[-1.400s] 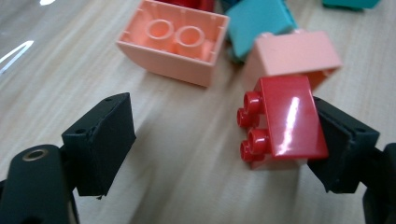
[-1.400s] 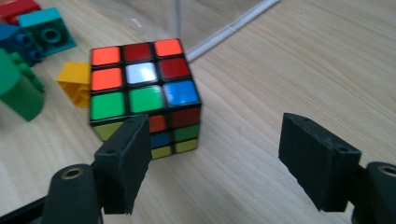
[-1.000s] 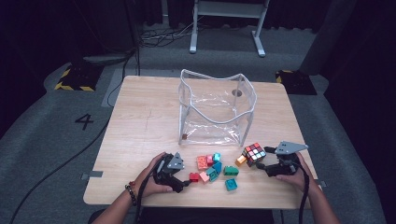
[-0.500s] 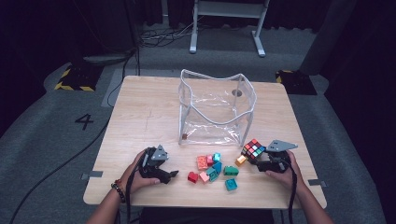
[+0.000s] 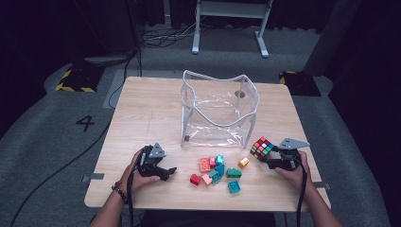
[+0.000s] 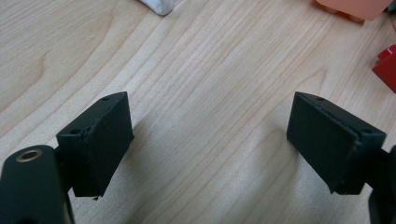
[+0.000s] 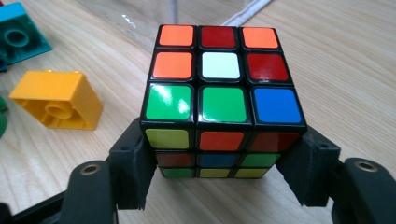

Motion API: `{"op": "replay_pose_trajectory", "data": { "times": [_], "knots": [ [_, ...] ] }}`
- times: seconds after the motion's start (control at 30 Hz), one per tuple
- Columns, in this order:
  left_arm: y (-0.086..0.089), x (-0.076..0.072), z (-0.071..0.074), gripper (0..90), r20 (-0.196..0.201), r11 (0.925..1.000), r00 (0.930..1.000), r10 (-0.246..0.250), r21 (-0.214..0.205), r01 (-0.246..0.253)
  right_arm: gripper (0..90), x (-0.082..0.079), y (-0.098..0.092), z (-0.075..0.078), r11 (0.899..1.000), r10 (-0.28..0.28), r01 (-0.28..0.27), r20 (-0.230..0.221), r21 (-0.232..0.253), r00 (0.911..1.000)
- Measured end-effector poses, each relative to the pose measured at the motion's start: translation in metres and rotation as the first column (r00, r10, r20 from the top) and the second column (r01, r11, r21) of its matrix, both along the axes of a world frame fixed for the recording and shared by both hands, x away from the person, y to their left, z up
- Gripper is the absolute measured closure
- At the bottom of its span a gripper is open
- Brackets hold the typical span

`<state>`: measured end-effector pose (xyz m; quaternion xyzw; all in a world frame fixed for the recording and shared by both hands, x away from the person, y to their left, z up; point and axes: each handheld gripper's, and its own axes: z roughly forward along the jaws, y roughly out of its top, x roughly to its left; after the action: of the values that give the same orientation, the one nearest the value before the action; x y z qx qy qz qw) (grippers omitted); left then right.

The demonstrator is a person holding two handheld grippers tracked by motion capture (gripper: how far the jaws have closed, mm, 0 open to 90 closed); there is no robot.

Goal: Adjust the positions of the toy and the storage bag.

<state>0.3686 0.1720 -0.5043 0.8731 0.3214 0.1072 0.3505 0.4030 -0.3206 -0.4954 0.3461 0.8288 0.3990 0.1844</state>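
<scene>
On the pale wooden table the right gripper has its two black jaws pressed against opposite sides of a Rubik's cube — they have just been closing in, and the cube now sits gripped between them, low on its side faces. In the high view the Rubik's cube is near the table's right edge, just off the front right corner of the clear plastic bag that stands open in the middle of the table. A yellow building block lies close beside the cube, and a teal block lies further off toward the loose cluster of red, pink and teal blocks in front of the bag. The left gripper rests low over the front left part of the table, well apart from the cube — its jaws stand wide apart with only bare wood between them, and a red block shows at the edge of the left gripper view.
</scene>
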Motion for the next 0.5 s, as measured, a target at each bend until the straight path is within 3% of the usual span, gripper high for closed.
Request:
{"op": "replay_pose_trajectory", "data": {
  "times": [0.4, 0.5],
  "knots": [
    [0.0003, 0.0006, 0.0001, 14.4, 0.0, 1.0, 1.0, -0.003, 0.001, 0.003, 34.1, -0.0002, -0.0069, 0.0012, 1.0, 0.0, 0.0, -0.006, -0.009, 1.0],
    [0.0005, 0.0009, 0.0002, 14.3, -0.001, 1.0, 1.0, -0.007, 0.001, 0.007, 34.1, 0.0005, -0.009, 0.004, 1.0, 0.006, -0.006, 0.004, 0.009, 1.0]
  ]
}}
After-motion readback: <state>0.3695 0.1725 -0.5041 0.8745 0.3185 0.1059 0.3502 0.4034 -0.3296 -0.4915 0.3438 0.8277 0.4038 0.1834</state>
